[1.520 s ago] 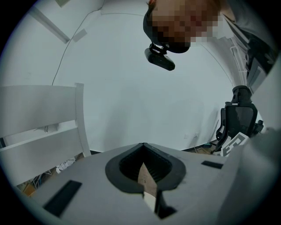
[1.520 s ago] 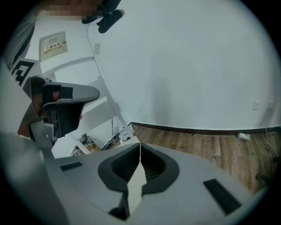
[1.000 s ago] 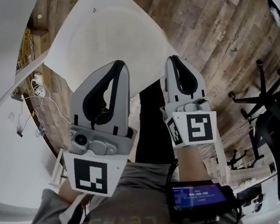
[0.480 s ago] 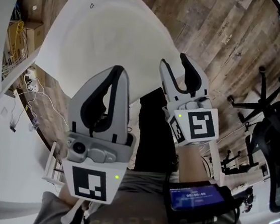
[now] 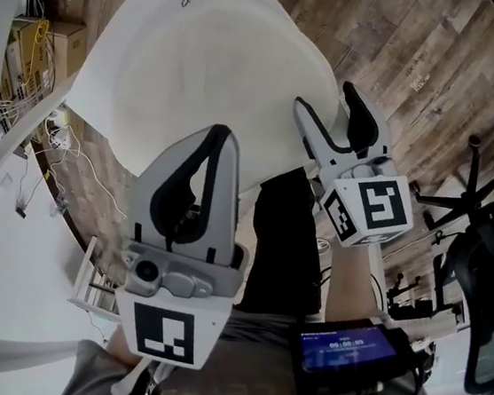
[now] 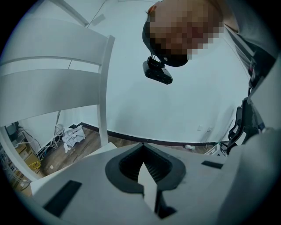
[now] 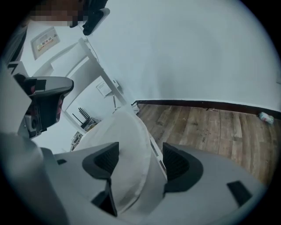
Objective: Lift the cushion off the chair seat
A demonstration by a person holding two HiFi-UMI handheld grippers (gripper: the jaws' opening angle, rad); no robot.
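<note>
Clutter at the far left: tangled white and yellow cables and a brown cardboard box, lying on the wood-plank floor. Next, gripping with the left gripper: jaws closed flat on a thin white edge of the large white fabric cushion, a sliver of it showing between the pads in the left gripper view. Looking past those jaws at the white slatted wooden chair back, standing upright before a pale wall. Spreading out ahead of both grippers, in the middle: the cushion, covering much of the floor in the head view; impossible to tell whether resting on the chair seat or hanging clear of it. Further right, loosening with the right gripper: jaws standing wide apart, having just been opening, with the cushion's rounded edge lying between them and the pads not pressing on it. At the far right, standing on the floor well apart from the cushion: a black office chair.
</note>
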